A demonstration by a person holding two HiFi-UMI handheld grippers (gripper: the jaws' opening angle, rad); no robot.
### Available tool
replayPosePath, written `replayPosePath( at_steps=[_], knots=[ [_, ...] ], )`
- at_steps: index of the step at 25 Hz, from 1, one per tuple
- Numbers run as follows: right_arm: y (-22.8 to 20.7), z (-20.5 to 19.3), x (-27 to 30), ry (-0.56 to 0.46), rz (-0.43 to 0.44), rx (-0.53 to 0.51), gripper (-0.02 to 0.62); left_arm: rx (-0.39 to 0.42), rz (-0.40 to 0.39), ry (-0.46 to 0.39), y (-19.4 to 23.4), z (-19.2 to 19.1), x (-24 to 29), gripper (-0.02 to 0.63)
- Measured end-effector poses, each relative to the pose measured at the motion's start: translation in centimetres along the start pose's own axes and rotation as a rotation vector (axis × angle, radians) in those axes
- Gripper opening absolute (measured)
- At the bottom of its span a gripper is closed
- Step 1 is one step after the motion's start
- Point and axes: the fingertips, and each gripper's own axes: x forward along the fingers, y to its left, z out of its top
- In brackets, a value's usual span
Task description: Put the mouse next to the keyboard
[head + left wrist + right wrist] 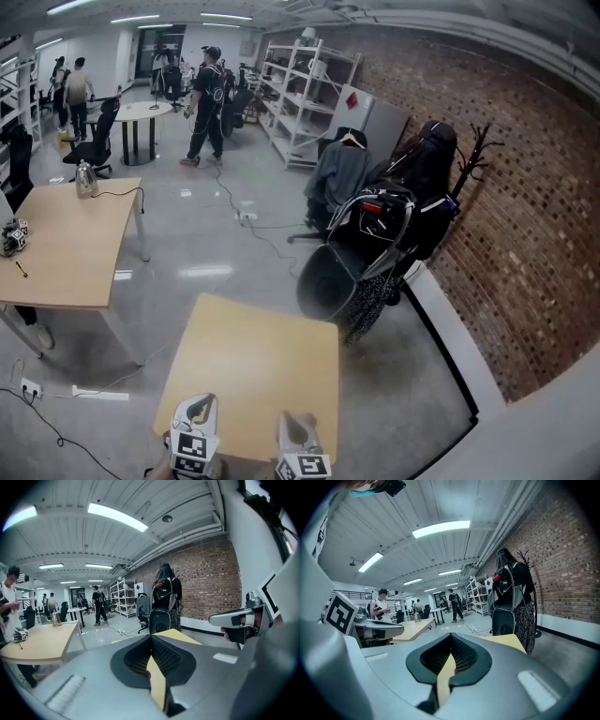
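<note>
Neither the mouse nor the keyboard shows in any view, so their place cannot be told. What does show is a small table (253,361) right in front of the person, its visible top bare wood. The left gripper (195,408) and the right gripper (298,429) hang side by side over its near edge. Each has its jaws pressed together with nothing between them, and only the tabletop shows through the slit below the pads in both gripper views.

The main risk is a search that goes astray. The head view looks out across the room rather than down at a work spot, so the task's things may sit below or behind the frame and be missed. A second table (66,244) stands well to the left and holds a kettle (86,178) and a marker cube (13,236). Neither should be mistaken for the mouse.

If the person has to walk, a cable (246,217) runs across the floor and a power strip (30,387) lies near the table's leg. Either could catch a foot.

Closed jaws brought up to a mouse would likely shove it along rather than take it, and a rounded shell would likely slip from a pinch set too near its edge.
</note>
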Motion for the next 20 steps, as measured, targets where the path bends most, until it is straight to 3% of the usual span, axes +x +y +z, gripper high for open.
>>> replayPosePath(
  at_steps=[20],
  knots=[
    [-0.51,-0.37,0.09,-0.002,-0.014,-0.008,0.014,0.008,-0.023,-0.006,-0.31,-0.1,0.56,0.0]
  ],
)
